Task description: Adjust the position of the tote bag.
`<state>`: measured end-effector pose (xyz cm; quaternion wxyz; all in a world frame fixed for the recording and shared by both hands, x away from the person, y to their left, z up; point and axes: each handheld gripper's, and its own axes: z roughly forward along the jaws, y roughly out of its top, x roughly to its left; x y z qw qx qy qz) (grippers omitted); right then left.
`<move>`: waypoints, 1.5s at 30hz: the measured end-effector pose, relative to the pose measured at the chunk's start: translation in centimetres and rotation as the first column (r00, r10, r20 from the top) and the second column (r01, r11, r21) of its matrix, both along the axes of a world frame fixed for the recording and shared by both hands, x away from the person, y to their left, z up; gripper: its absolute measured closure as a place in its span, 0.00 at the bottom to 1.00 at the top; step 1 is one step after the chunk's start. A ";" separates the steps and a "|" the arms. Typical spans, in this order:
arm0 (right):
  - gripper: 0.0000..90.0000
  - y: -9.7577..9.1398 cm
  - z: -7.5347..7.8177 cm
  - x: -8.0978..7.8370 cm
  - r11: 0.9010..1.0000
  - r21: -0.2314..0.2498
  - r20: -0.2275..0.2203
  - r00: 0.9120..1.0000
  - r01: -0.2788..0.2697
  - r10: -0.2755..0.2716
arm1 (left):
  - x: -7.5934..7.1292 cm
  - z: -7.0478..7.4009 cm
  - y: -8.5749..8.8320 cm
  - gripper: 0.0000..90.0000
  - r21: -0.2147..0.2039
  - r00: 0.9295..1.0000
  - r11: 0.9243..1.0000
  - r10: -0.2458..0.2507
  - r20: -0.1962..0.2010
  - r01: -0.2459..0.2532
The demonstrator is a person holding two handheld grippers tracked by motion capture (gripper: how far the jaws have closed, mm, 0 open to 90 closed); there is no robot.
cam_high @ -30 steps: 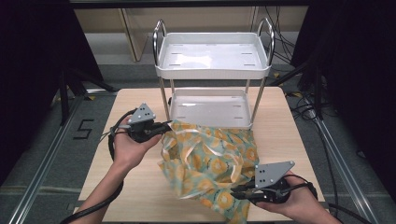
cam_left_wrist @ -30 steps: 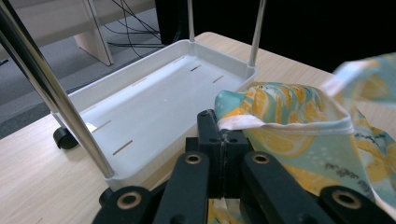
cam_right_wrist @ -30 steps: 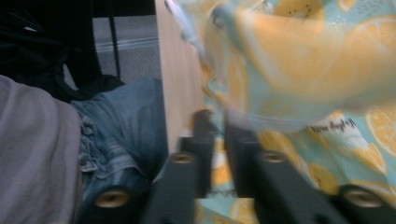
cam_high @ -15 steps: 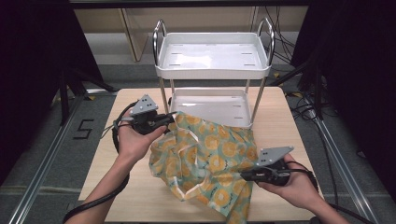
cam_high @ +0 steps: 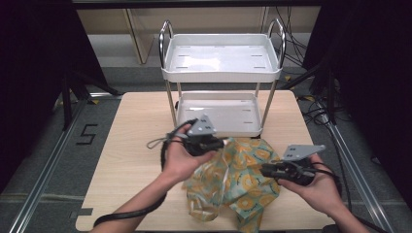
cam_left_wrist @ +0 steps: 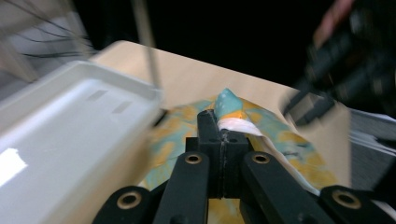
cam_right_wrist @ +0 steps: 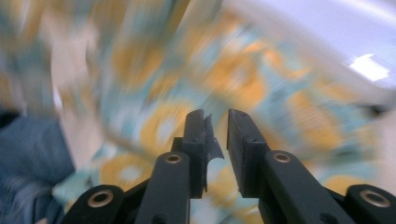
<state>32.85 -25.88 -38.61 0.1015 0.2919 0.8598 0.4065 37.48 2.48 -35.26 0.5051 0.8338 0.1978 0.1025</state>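
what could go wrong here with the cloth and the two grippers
1. The left gripper is shut on a thin fold of the patterned cloth; a hard pull might slip it free.
2. The right gripper has a small gap between its jaws, which have just been opening, so the cloth may sag on that side.
3. The cloth lies close to the white cart and could snag on its legs.

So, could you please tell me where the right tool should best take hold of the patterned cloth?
Probably the loose edge of the patterned cloth nearest the right tool, approached from the right and level. The left tool already pinches the far fold, and that near edge lies bunched and raised.
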 end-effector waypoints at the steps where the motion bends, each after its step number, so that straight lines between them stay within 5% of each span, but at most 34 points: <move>1: 0.85 -0.6 0.7 0.2 1.000 0.018 0.027 0.999 0.017 -0.017 | -0.3 -0.5 -1.0 1.00 0.008 1.000 1.000 -0.010 -0.011 0.010; 4: 0.80 -1.7 3.1 0.1 0.991 0.088 0.091 0.990 0.100 -0.108 | -1.1 -2.3 -3.4 1.00 0.021 0.999 0.999 -0.043 -0.030 0.044; 7: 0.78 -1.7 3.7 0.2 0.992 0.084 0.097 0.990 0.098 -0.106 | -2.1 -3.9 -5.0 1.00 0.071 0.996 0.994 -0.081 -0.024 0.083; 10: 0.75 -1.2 3.4 0.5 0.995 0.072 0.082 0.994 0.071 -0.077 | -3.0 -5.5 -6.0 1.00 0.125 0.993 0.985 -0.111 -0.033 0.115; 12: 0.73 -0.6 2.4 0.4 0.997 0.055 0.030 0.998 0.061 -0.063 | -3.3 -6.4 -6.1 0.99 0.142 0.992 0.982 -0.120 -0.044 0.125; 14: 0.73 -0.5 2.1 0.4 0.997 0.048 0.024 0.998 0.052 -0.053 | -3.7 -7.1 -6.1 0.99 0.143 0.991 0.981 -0.120 -0.061 0.128; 16: 0.73 -0.4 1.4 0.4 0.998 0.034 0.000 0.999 0.049 -0.049 | -4.2 -7.5 -5.9 0.89 0.157 0.987 0.976 -0.144 -0.068 0.153; 20: 0.72 0.0 0.9 0.4 0.999 0.027 -0.033 0.999 0.044 -0.044 | -4.8 -7.1 -5.3 0.78 0.144 0.990 0.980 -0.132 -0.052 0.138; 25: 0.68 1.1 0.6 0.5 1.000 0.018 -0.050 0.999 -0.010 0.011 | -5.3 -4.9 -3.2 0.57 0.144 0.997 0.986 -0.082 0.002 0.081; 28: 0.62 2.0 0.6 0.7 0.999 0.052 -0.060 0.998 -0.015 0.018 | -5.5 -4.4 -2.1 0.56 0.146 0.998 0.987 -0.064 0.014 0.061; 29: 0.60 2.3 0.6 0.8 0.998 0.058 -0.058 0.998 -0.022 0.025 | -5.4 -4.4 -1.7 0.56 0.174 0.997 0.982 -0.076 0.012 0.073; 37: 0.45 4.5 -0.4 1.9 0.996 0.040 -0.143 0.986 -0.077 0.082 | -5.7 -5.6 -1.2 0.61 0.178 0.997 0.981 -0.074 -0.036 0.080; 38: 0.47 4.7 -0.7 2.0 0.997 0.037 -0.164 0.984 -0.066 0.071 | -5.7 -5.6 -1.1 0.61 0.200 0.995 0.975 -0.093 -0.037 0.099; 40: 0.61 4.9 -1.3 2.5 0.997 0.025 -0.193 0.978 -0.075 0.079 | -5.9 -5.8 -1.0 0.62 0.194 0.995 0.977 -0.088 -0.041 0.094; 41: 0.70 5.1 -1.5 2.4 0.997 0.035 -0.234 0.969 -0.073 0.079 | -6.0 -5.8 -0.9 0.62 0.183 0.996 0.979 -0.082 -0.046 0.089; 43: 0.98 5.2 -1.8 2.5 0.995 0.020 -0.238 0.966 -0.102 0.104 | -6.0 -5.7 -0.4 0.60 0.177 0.997 0.981 -0.068 -0.038 0.073; 45: 1.00 5.2 -1.7 2.4 0.994 0.007 -0.244 0.963 -0.112 0.110 | -6.0 -5.3 0.5 0.57 0.173 0.999 0.984 -0.039 -0.024 0.043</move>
